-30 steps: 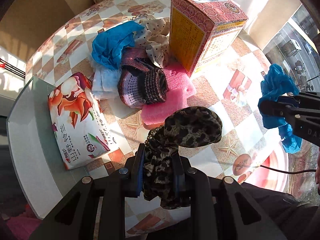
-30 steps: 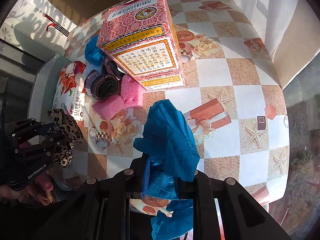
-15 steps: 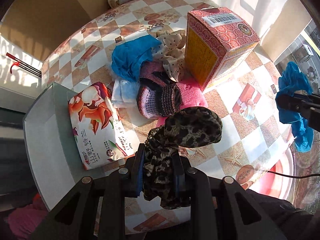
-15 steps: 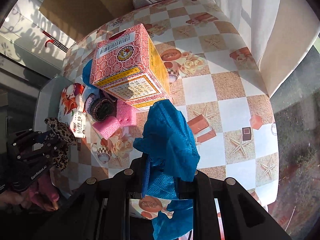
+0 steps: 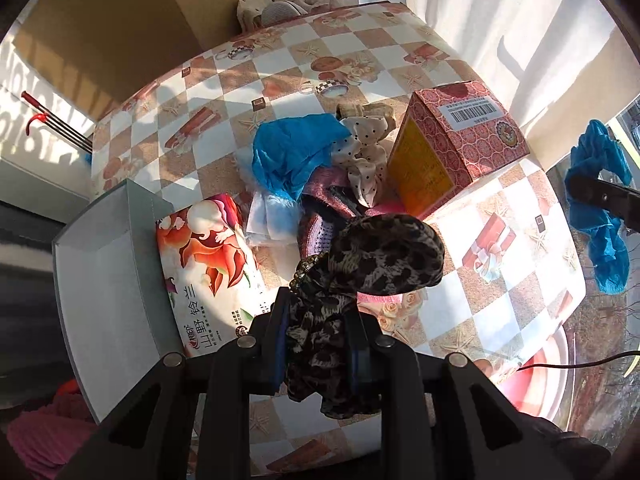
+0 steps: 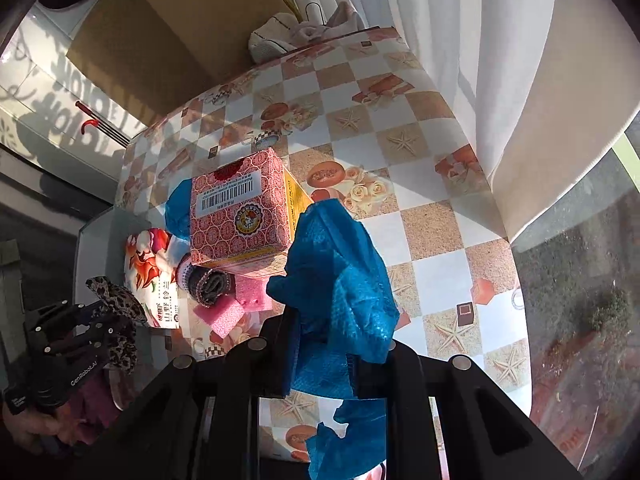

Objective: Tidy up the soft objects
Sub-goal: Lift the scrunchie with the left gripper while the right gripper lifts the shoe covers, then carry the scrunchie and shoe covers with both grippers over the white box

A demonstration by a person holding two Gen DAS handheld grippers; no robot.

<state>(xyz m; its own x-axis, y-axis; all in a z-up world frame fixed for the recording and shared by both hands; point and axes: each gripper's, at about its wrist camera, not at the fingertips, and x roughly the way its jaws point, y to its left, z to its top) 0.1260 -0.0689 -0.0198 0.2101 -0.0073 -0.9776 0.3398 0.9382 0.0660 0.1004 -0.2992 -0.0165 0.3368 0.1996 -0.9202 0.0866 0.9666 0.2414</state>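
My left gripper (image 5: 318,344) is shut on a leopard-print scrunchie (image 5: 376,260), held well above the checked table (image 5: 280,52). My right gripper (image 6: 322,356) is shut on a crumpled blue cloth (image 6: 336,276), also lifted high. In the left wrist view that blue cloth (image 5: 600,204) hangs at the far right. The right wrist view shows the left gripper (image 6: 86,330) at the lower left with the scrunchie (image 6: 116,300). On the table lie a second blue cloth (image 5: 292,152), a polka-dot scrunchie (image 5: 364,148), a purple knitted piece (image 5: 320,224) and a pink foam block (image 6: 236,308).
A pink patterned carton (image 5: 452,140) stands upright beside the pile. A flowered tissue pack (image 5: 208,276) lies at the table's left edge, next to a grey box (image 5: 108,264). White curtains (image 6: 500,80) hang on the right. Bundled cloth (image 5: 288,4) sits at the far end.
Both grippers have risen with their loads, so the table and pile look smaller and more of the far end shows. Neither grip has altered.
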